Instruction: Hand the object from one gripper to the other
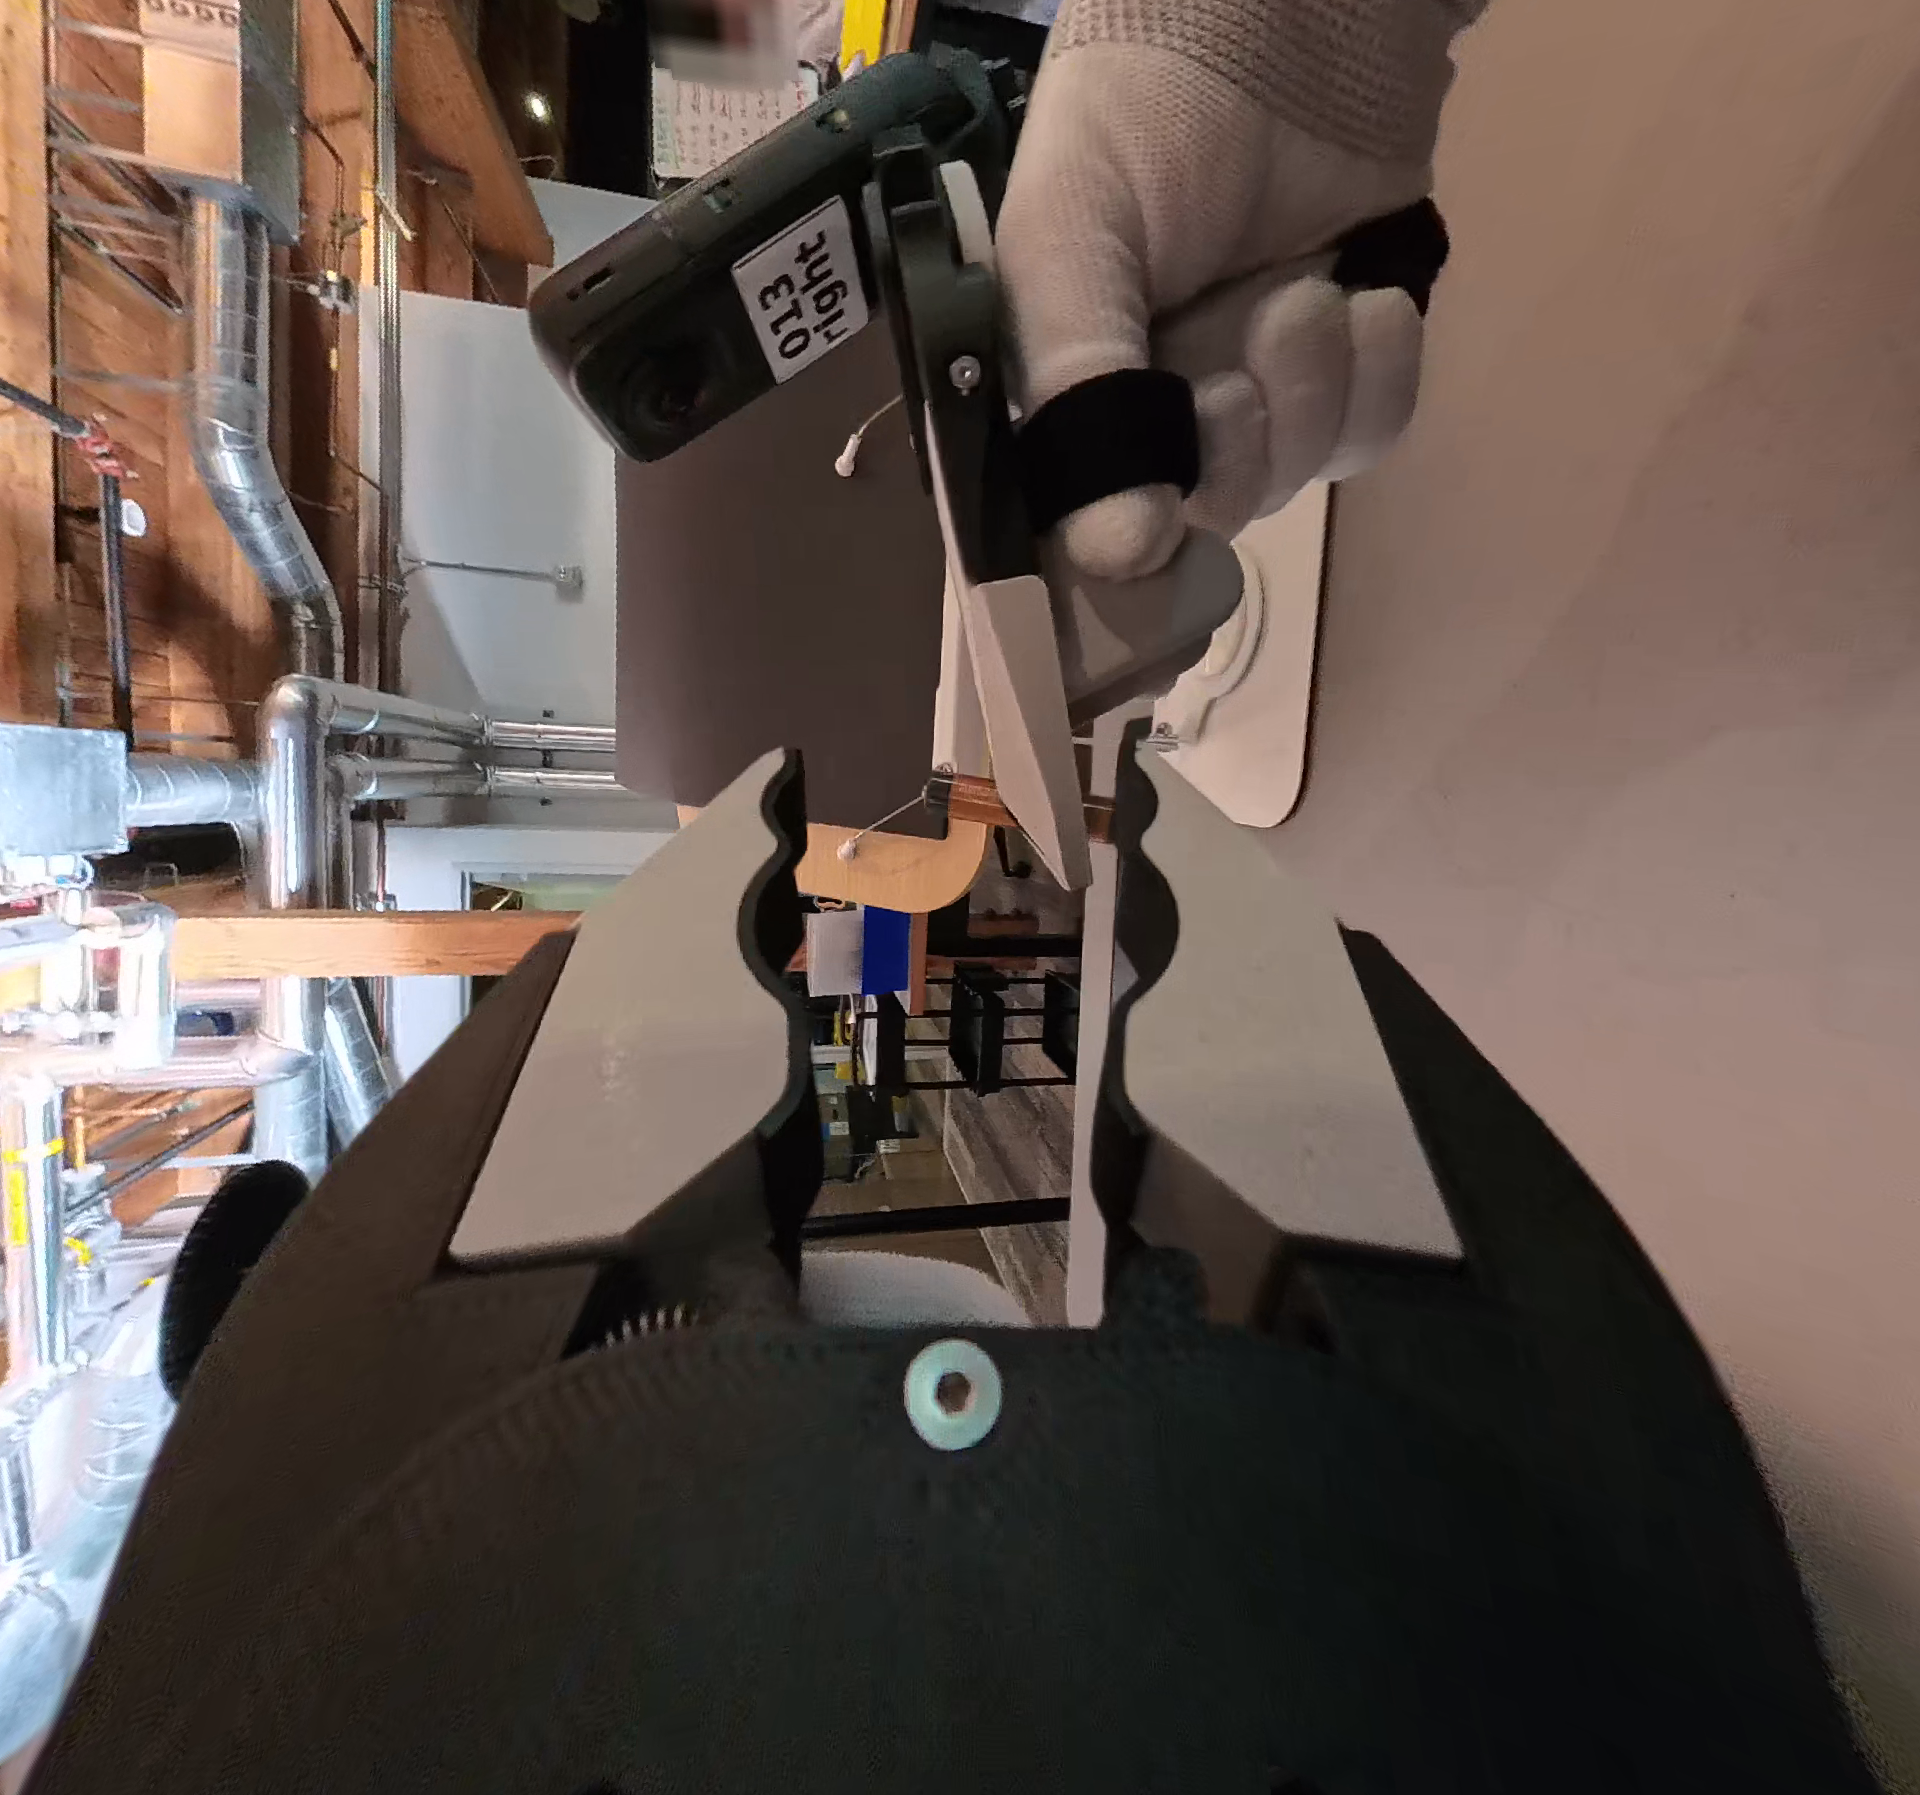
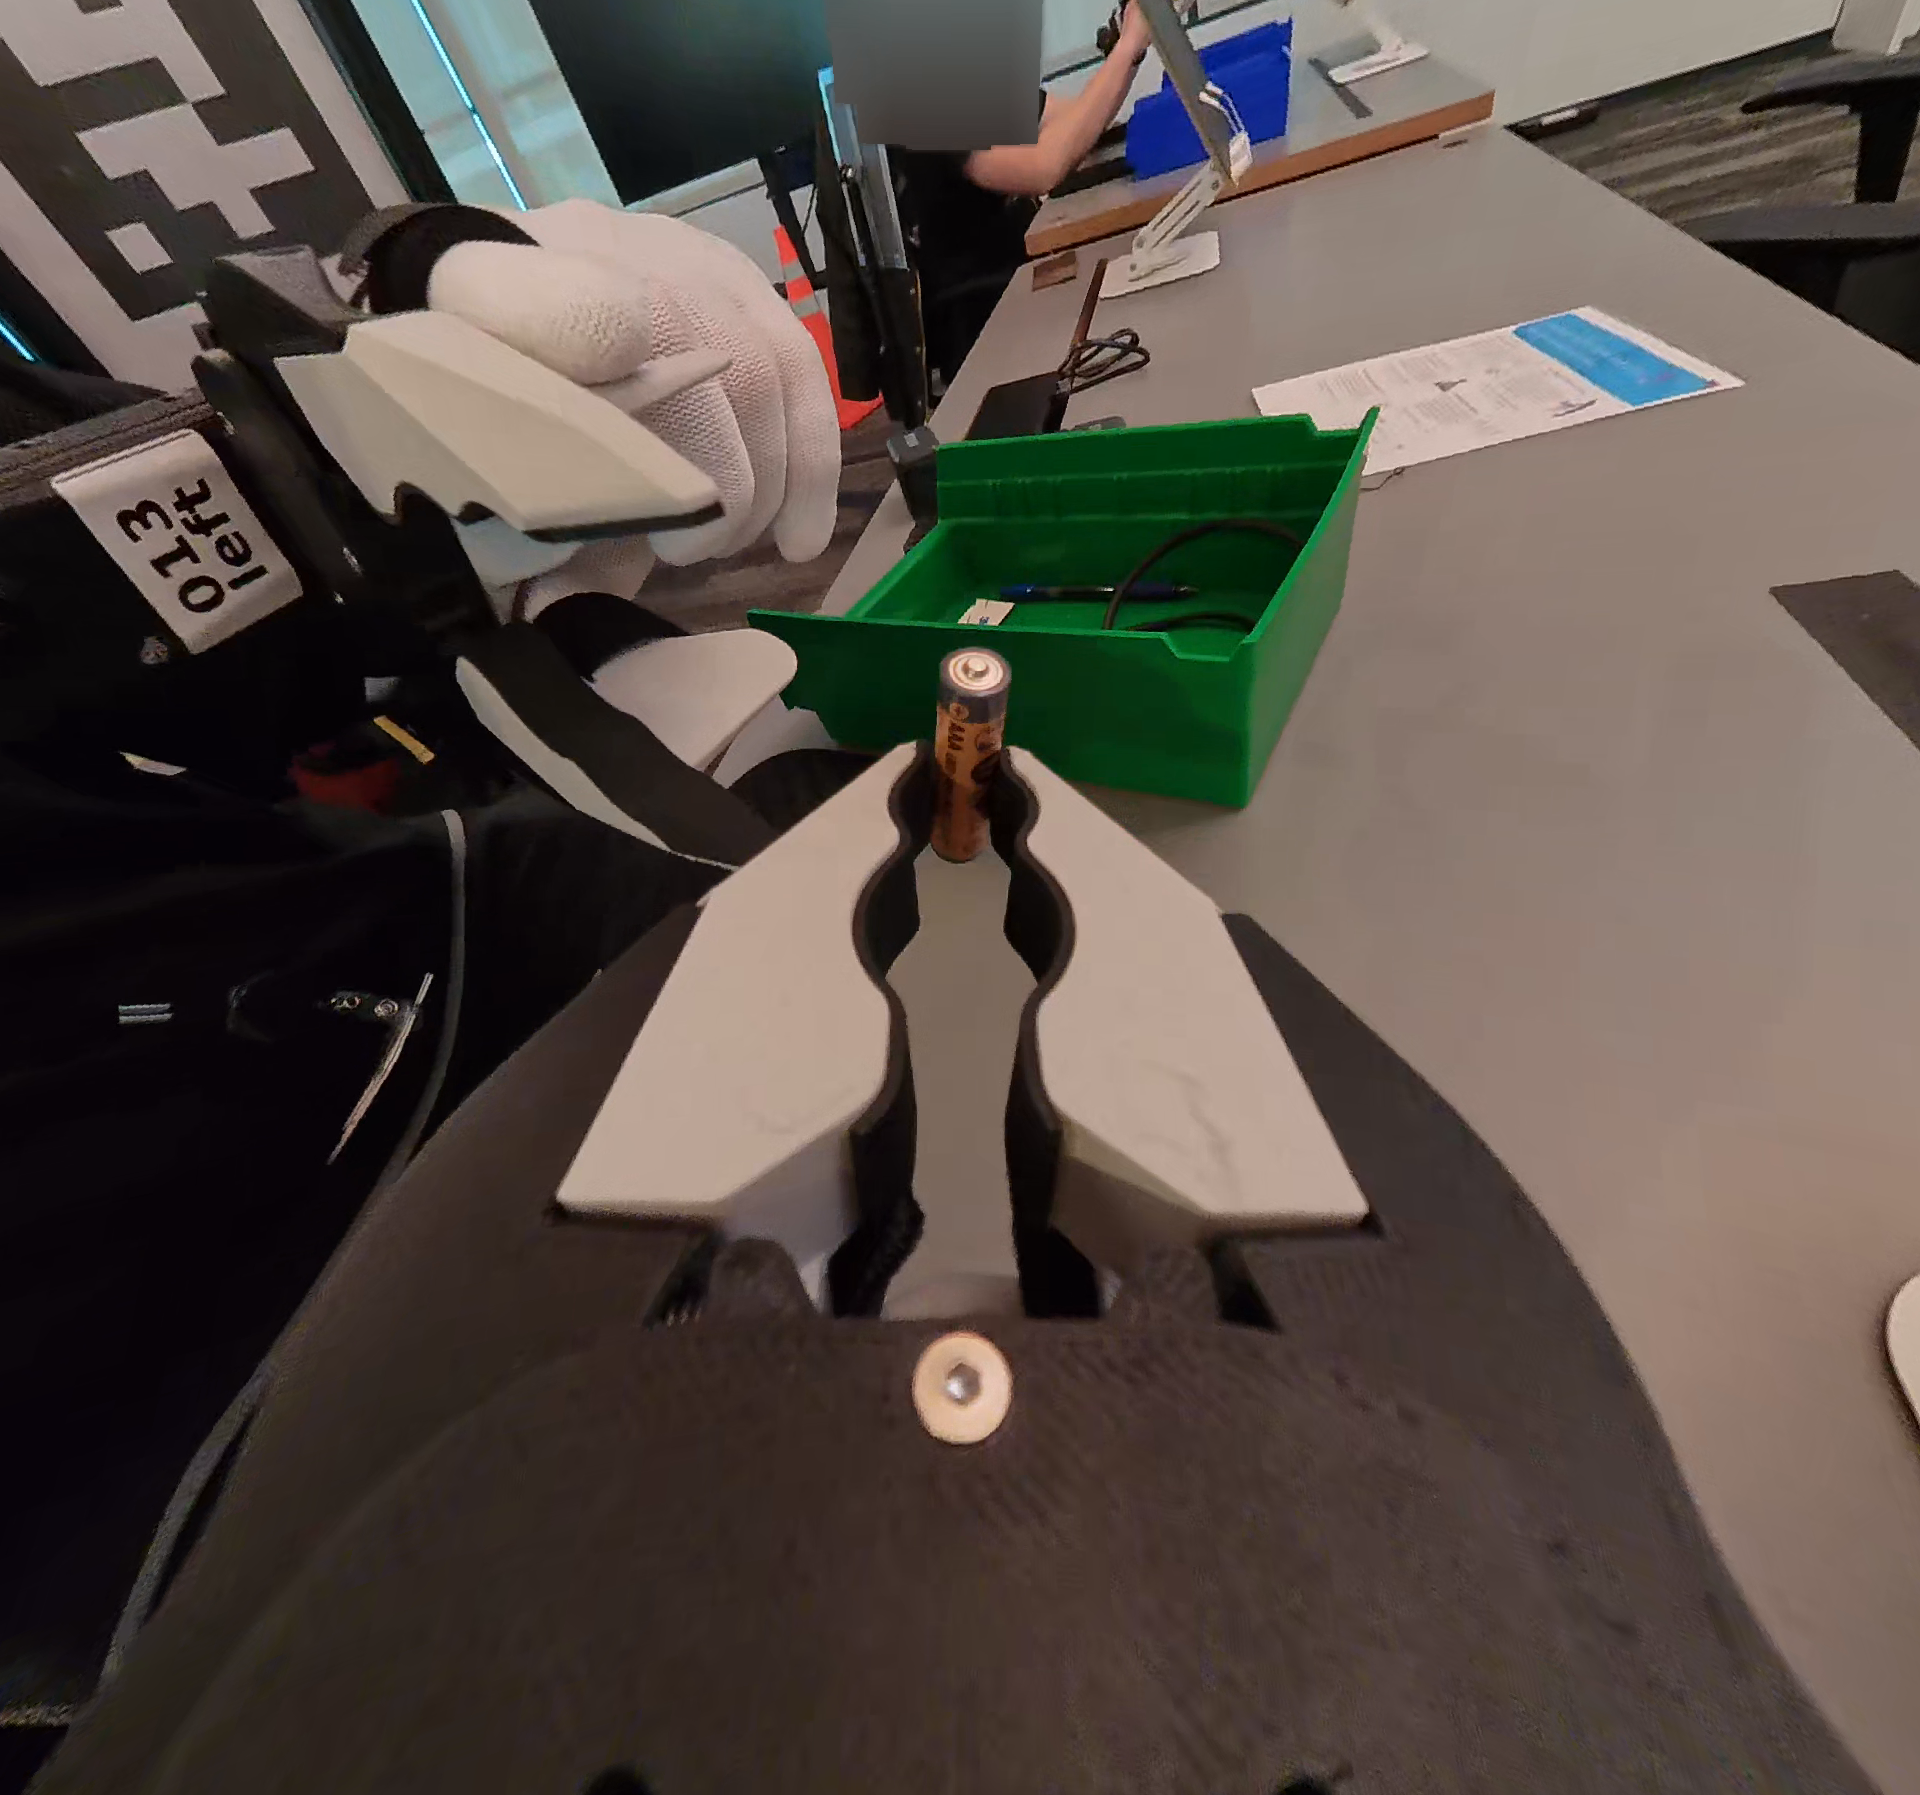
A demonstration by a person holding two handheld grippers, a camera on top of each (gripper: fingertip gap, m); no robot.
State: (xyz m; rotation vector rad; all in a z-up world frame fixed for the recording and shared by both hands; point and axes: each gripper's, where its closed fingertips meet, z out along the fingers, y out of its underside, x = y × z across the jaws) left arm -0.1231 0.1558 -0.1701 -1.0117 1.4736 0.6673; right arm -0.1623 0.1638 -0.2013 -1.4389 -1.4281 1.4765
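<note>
right wrist view: my right gripper [image 2: 961, 789] jaws clench the battery [image 2: 968, 758] upright above the surface's [image 2: 1558, 810] left edge; my left gripper [image 1: 951, 872] jaws released, beside it. handover pending: next, left closes on the battery.

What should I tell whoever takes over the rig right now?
Right tongs: shut on the battery, which stands upright at their tips.
Left tongs: open, held level with the battery; its ends show in their gap.
Green bin on the grey table holds a pen and a cable.
Done: battery lifted and presented.
Left: close the left tongs on it, then release the right.
</note>
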